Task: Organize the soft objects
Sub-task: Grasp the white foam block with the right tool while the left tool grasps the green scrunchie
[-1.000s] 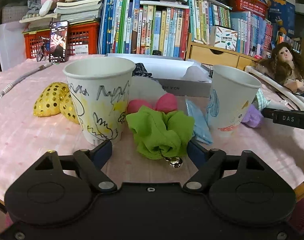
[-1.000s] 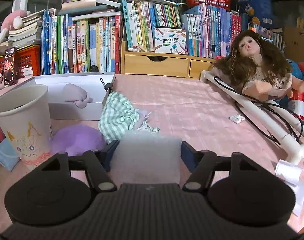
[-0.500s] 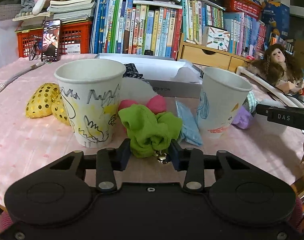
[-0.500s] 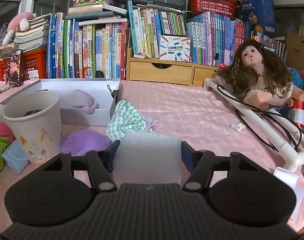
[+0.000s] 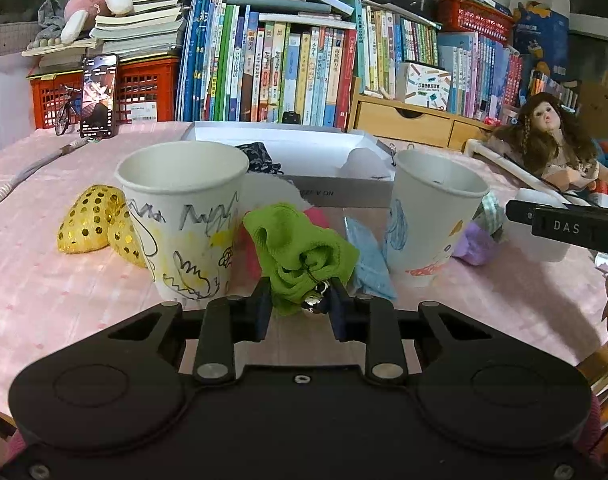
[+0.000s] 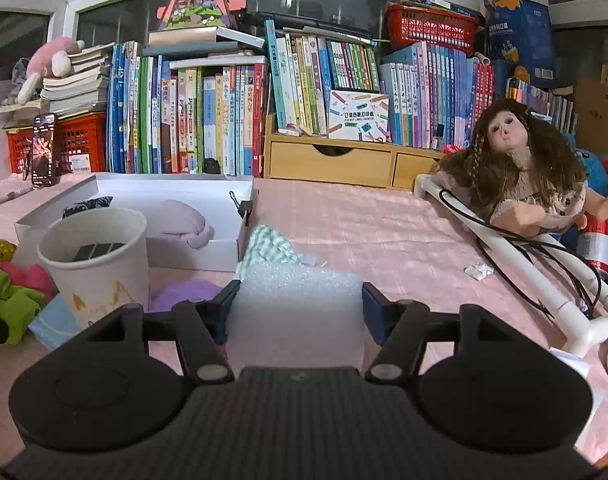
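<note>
My left gripper [image 5: 299,300] is shut on a green fabric scrunchie [image 5: 295,248] with a small silver bell, held just above the pink tablecloth between two drawn-on paper cups [image 5: 183,216] [image 5: 432,212]. Pink [image 5: 316,216] and light blue [image 5: 370,264] soft pieces lie behind it. My right gripper [image 6: 297,308] is shut on a white foam block [image 6: 299,300]. In the right wrist view a green checked cloth [image 6: 265,246] and a purple soft piece [image 6: 183,292] lie just beyond the block. The white box [image 6: 223,250] holds a lilac soft item [image 6: 179,224].
A gold sequined piece [image 5: 91,224] lies left of the near cup. Books, a red crate and a phone [image 5: 99,96] line the back. A doll [image 6: 520,172], white pipe frame [image 6: 516,264] and black cable sit at the right. A paper scrap [image 6: 478,270] lies on the cloth.
The left jaws went from wide open to shut on the green scrunchie, which now bunches upward. The right gripper with its foam block rose slightly.
</note>
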`<state>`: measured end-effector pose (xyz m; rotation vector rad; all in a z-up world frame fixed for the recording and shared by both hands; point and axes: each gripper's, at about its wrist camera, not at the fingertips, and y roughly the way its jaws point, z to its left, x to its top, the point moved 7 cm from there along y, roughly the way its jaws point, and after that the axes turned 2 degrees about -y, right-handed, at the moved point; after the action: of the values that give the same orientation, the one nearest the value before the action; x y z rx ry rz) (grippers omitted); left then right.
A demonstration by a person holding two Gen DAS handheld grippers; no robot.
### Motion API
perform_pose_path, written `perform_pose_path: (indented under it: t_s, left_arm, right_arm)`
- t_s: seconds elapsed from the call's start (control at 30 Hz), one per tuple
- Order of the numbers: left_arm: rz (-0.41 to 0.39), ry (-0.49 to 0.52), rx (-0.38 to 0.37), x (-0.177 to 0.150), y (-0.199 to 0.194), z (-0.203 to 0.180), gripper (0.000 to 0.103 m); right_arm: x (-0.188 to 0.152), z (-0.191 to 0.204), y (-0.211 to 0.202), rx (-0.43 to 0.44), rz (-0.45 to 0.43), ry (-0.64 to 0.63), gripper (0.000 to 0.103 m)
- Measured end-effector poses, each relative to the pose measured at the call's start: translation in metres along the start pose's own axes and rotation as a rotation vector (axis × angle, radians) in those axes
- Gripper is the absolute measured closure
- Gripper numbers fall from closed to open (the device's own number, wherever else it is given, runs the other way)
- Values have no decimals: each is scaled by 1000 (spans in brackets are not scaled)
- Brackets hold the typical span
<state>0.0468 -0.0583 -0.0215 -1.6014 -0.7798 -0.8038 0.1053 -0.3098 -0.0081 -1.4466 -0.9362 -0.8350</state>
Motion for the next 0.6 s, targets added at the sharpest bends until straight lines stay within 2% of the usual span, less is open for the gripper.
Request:
perform_pose_path:
  t_s: [0.43, 0.6]
  left_arm:
    - [-84, 47, -47, 26, -33, -11, 77]
    - [-104, 65, -87, 48, -43, -16, 77]
  right_arm:
    - [21, 6, -16, 30, -53, -2, 38]
    - [33, 8, -16, 61, -61, 3, 38]
